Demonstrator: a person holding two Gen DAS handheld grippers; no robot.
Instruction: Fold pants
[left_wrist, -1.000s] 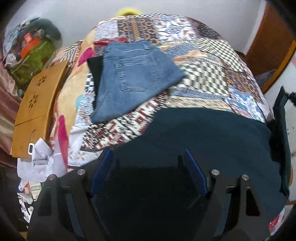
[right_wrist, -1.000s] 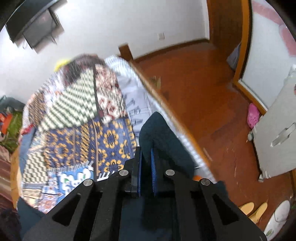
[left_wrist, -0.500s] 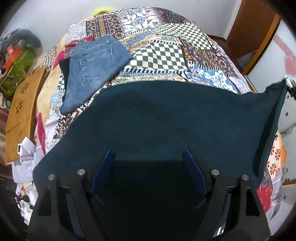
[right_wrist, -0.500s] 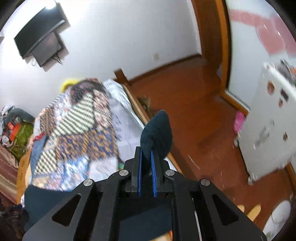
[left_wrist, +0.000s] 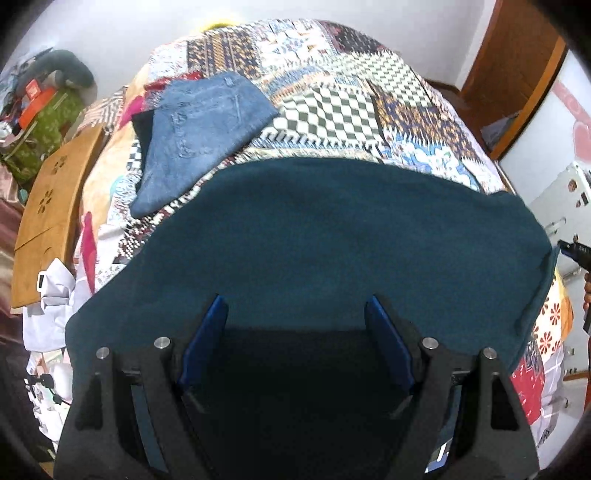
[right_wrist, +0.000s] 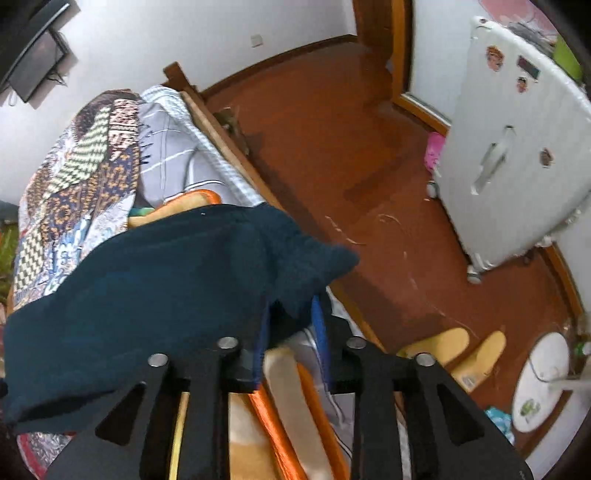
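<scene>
Dark teal pants (left_wrist: 332, 236) lie spread across the near part of the patchwork bed quilt (left_wrist: 332, 110). My left gripper (left_wrist: 295, 317) is open above the pants' near edge, its blue pads wide apart, holding nothing. In the right wrist view the same pants (right_wrist: 155, 280) drape over the bed's right side. My right gripper (right_wrist: 291, 314) is partly open, its blue pads either side of the pants' corner, which rests loose between them.
Folded blue jeans (left_wrist: 199, 133) lie on a black garment at the quilt's far left. A wooden board (left_wrist: 51, 206) leans left of the bed. Right of the bed are red-brown floor (right_wrist: 351, 166), a white cabinet (right_wrist: 517, 147) and yellow slippers (right_wrist: 461, 354).
The right gripper was shut on the pants' corner held up in the air; it has come down to the bed and opened. The pants have been laid flat over the quilt.
</scene>
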